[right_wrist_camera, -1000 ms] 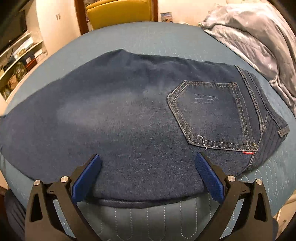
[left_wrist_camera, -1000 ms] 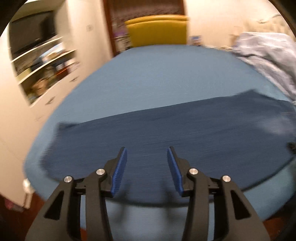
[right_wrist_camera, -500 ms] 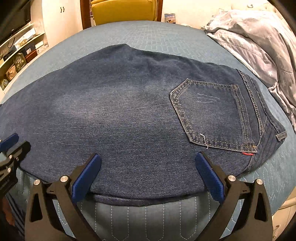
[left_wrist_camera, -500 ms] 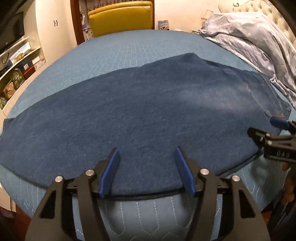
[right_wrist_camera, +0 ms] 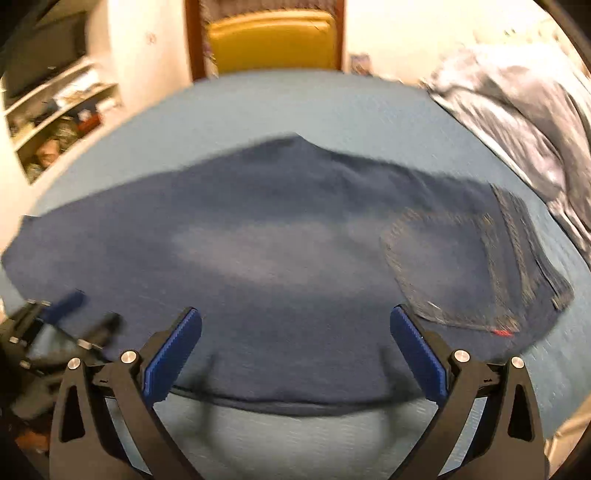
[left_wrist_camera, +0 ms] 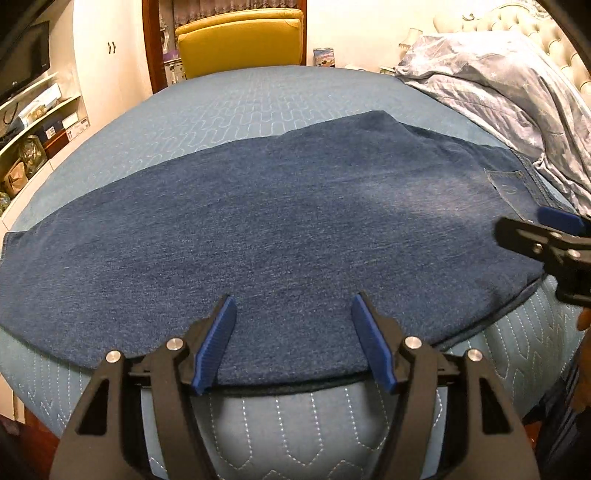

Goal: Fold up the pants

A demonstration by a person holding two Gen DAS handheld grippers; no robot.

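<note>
We see dark blue jeans [left_wrist_camera: 280, 229] lying flat across the blue quilted bed [left_wrist_camera: 258, 107], waistband & back pocket [right_wrist_camera: 454, 269] to the right, same spot as 0.5 s ago. Our left gripper [left_wrist_camera: 291, 343] hangs over the near edge, jaws apart, nothing btwn them, as before. Our right gripper [right_wrist_camera: 295, 354], jaws wide apart & empty, has pulled back w/ motion blur; its view now takes in more bed.

Blue quilted bed cover [left_wrist_camera: 240, 110]; crumpled grey-blue duvet [left_wrist_camera: 509, 85] at right by tufted headboard [left_wrist_camera: 554, 33]; yellow chair [left_wrist_camera: 240, 40] beyond; cluttered shelves [left_wrist_camera: 33, 129] left, TV [left_wrist_camera: 26, 55] above.
</note>
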